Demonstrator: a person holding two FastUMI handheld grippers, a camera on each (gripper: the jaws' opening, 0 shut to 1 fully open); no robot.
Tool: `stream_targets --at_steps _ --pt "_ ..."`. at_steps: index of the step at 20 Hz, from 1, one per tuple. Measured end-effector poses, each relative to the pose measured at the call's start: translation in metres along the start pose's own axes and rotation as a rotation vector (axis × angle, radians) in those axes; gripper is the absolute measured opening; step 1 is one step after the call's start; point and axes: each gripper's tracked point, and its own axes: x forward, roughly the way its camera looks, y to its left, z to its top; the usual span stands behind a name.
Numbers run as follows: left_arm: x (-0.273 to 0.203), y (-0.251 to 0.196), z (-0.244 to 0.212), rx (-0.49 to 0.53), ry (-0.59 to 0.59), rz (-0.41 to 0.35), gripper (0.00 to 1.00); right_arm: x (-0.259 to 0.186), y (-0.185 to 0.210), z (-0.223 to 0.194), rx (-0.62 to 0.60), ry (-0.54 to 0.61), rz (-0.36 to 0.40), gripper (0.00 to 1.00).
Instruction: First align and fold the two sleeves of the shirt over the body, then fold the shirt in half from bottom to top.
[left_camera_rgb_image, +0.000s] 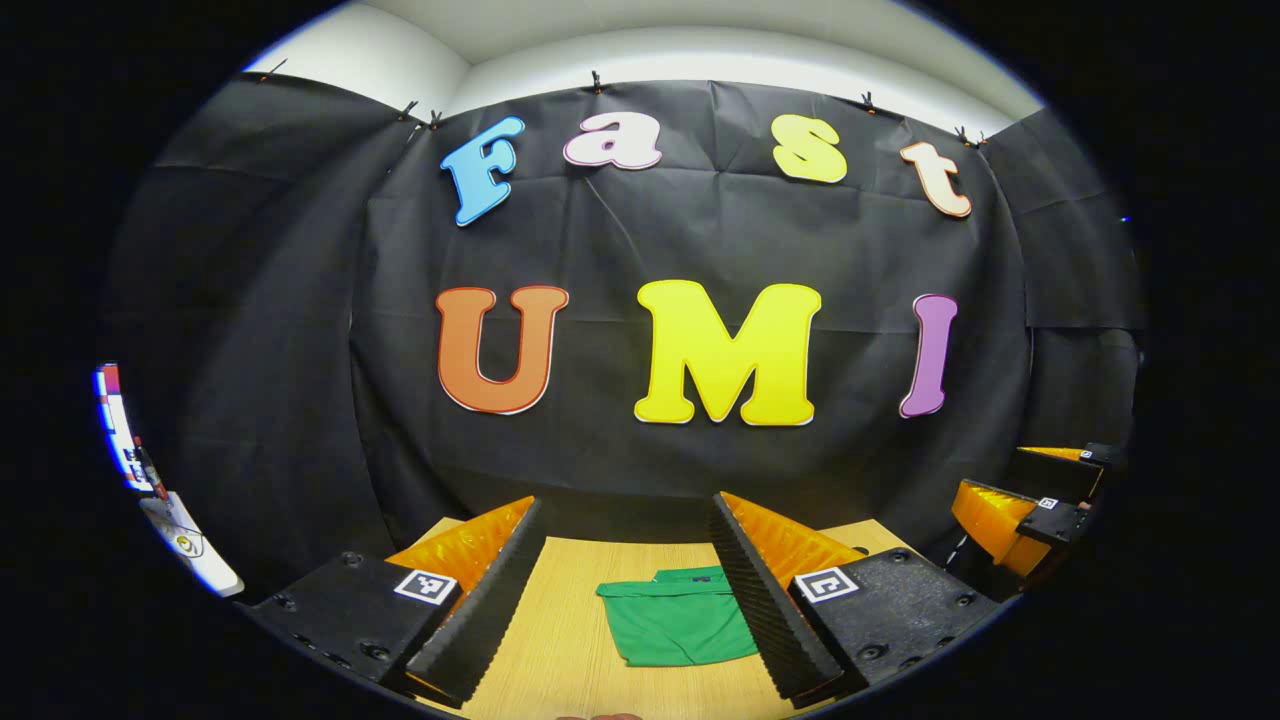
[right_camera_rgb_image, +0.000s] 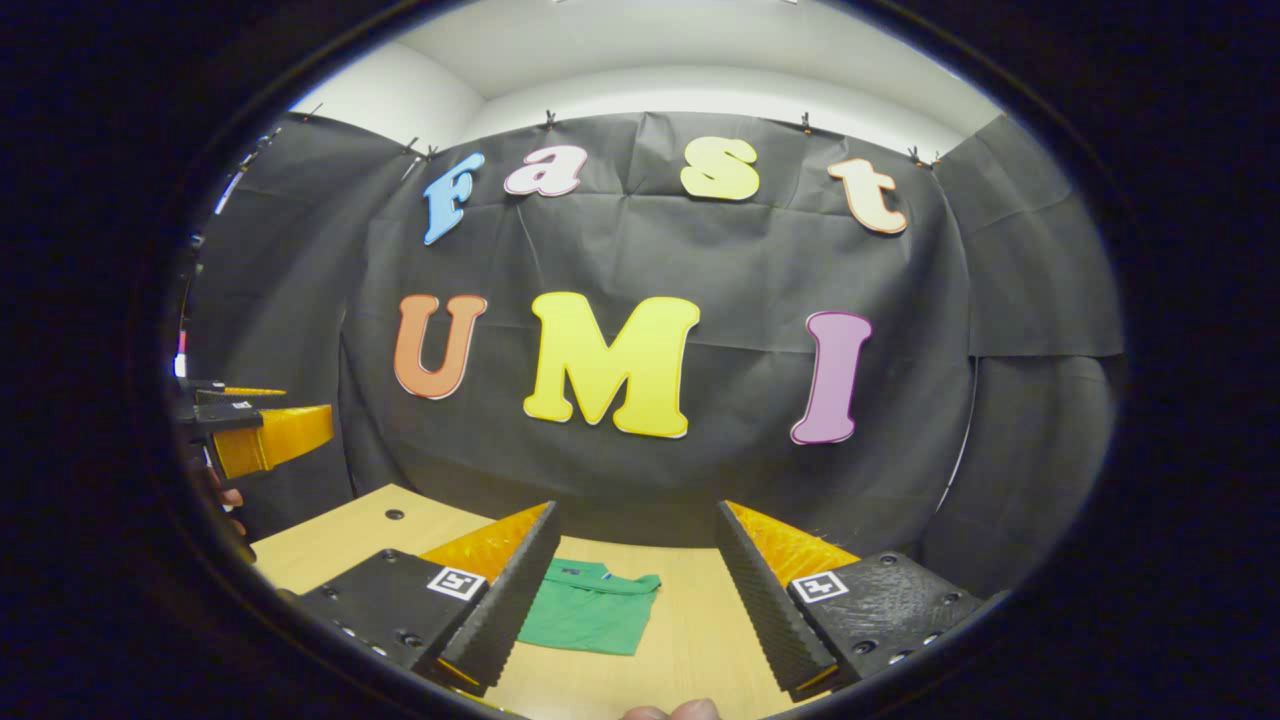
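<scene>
Green shirt (left_camera_rgb_image: 680, 625) lies compactly folded near the bench's (left_camera_rgb_image: 560, 640) far edge: soft, light; pinch doubled hems. Left claw (left_camera_rgb_image: 630, 590) and right claw (right_camera_rgb_image: 635, 590) both apart, empty

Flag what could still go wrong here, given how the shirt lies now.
The green shirt already lies as a compact fold on the wooden table, while the left tool and right tool hover open above it. Any renewed grab might undo the fold. In the right gripper view one edge looks uneven, so layers may be misaligned.
</scene>
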Motion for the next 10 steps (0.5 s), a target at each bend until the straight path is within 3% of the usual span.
stream_targets --at_steps 10 --pt "-0.014 -0.024 0.001 0.009 -0.020 -0.011 1.00 -0.013 -0.014 -0.005 0.052 0.001 -0.018 0.97"
